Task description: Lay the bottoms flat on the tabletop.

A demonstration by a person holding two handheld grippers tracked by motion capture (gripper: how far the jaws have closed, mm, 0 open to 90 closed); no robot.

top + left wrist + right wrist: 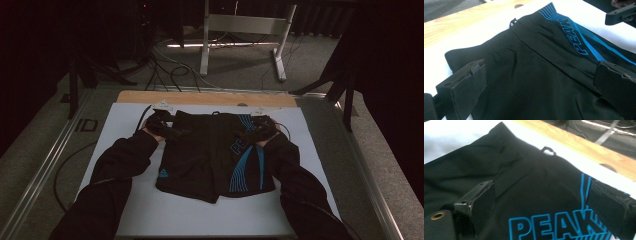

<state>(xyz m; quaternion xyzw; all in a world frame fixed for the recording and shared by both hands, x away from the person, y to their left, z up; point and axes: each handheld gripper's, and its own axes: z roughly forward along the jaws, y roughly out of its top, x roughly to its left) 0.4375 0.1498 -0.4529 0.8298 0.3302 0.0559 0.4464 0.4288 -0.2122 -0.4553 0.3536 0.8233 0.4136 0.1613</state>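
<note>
A pair of black shorts [212, 155] lies flat on the white sheet [125, 210] that covers the counter [200, 97], waistband toward the far edge, legs toward the person. Blue stripes and the blue lettering "PEAK" [554, 226] run down the leg on the person's right; a small blue logo [162, 173] sits near the hem of the other leg. A short black loop [548, 150] stands at the middle of the waistband.

The left gripper [167, 127] rests at the waistband corner on the person's left, the right gripper [252, 131] at the opposite corner, over the striped side. In the left gripper view the two black fingers [466, 87] stand wide apart with the fabric spread between them, nothing clamped. In the right gripper view the fingers [480, 202] are likewise spread, straddling the lettering, close above the cloth. Whether either touches the fabric cannot be told.

Both dark sleeves [115, 175] enter from the bottom of the high view. A bare wooden strip of counter shows beyond the sheet.
</note>
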